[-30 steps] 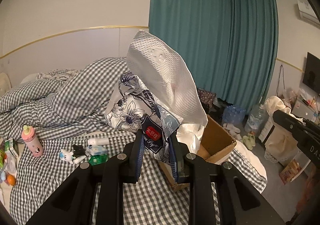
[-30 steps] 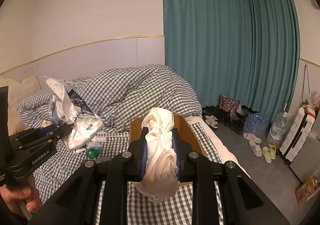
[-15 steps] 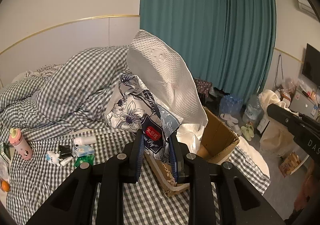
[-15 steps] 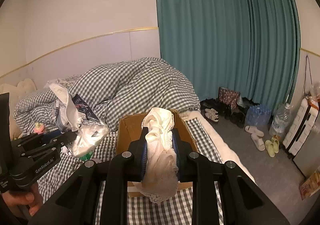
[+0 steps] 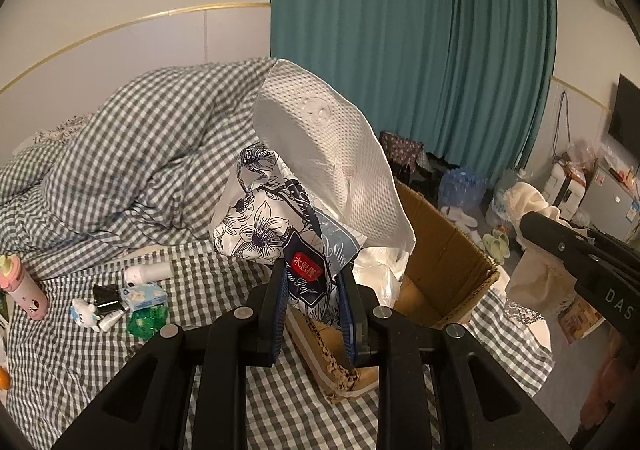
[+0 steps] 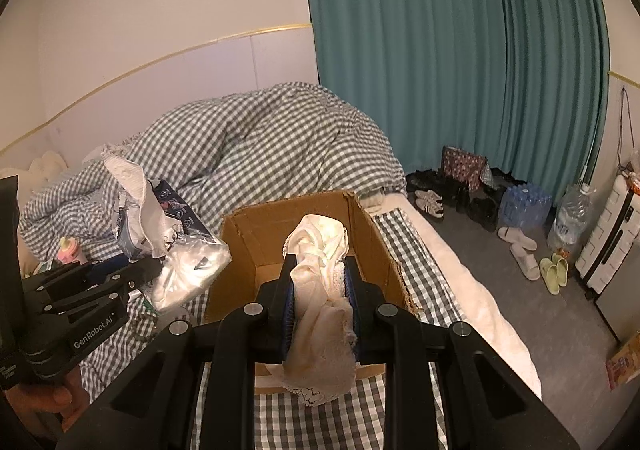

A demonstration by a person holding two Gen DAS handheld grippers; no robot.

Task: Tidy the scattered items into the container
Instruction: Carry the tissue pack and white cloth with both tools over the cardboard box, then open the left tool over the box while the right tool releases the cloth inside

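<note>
Two grippers are up over a bed, and each one holds something. The left gripper (image 5: 314, 290) is squeezed tight on a flowery tissue pack (image 5: 276, 226). A white tissue (image 5: 332, 154) sticks up out of the top of the pack. The pack sits high above the checked sheet (image 5: 80, 350), just at the left edge of the cardboard box (image 5: 444, 250).

The right gripper (image 6: 320, 292) is pinched on a cream cloth (image 6: 320, 250) with a lacy edge. The cloth puffs up above the jaws and hangs down below them. It is in front of the near wall of the box (image 6: 304, 218), which is open at the top. I cannot tell what is at the bottom of the box.

More small things still lie on the sheet, off to the left. A pink bottle (image 5: 24, 286) stands there. Near it lie a white tube (image 5: 148, 272), a little white toy (image 5: 84, 312) and a green packet (image 5: 146, 320). A big checked quilt (image 6: 260, 138) is heaped up behind the box, and teal curtains (image 6: 460, 50) hang at the back.
</note>
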